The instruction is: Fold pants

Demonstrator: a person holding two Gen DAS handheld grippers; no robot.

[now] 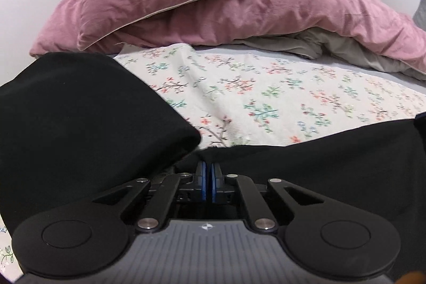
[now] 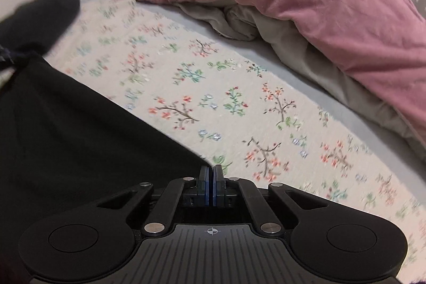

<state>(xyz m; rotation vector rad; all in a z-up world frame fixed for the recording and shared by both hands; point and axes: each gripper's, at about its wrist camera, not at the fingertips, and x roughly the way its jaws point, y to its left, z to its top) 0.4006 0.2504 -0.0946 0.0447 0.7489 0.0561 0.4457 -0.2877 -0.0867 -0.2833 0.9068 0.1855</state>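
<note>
While both grippers sit low over the bed, the left gripper (image 1: 208,172) has its blue-padded fingers (image 1: 203,177) drawn nearly together, tips buried in the edge of the soft black fabric pants (image 1: 80,108), so it seems clamped on the cloth, though the pinch point itself is hidden by a dark fold. The right gripper (image 2: 213,175) shows the same narrow slit between its blue pads (image 2: 205,185), tips at the corner of the pants (image 2: 66,137); whether cloth lies between them I cannot tell. The pants lie on a cream cotton sheet printed with small red, green and blue floral sprigs (image 1: 266,97), one portion lifted and rolled over at the left. Their far end is blurred and cut off by the lens edge. Behind them, a crumpled dusty-pink duvet (image 1: 199,4) heaps over its grey lining (image 1: 332,47).
</note>
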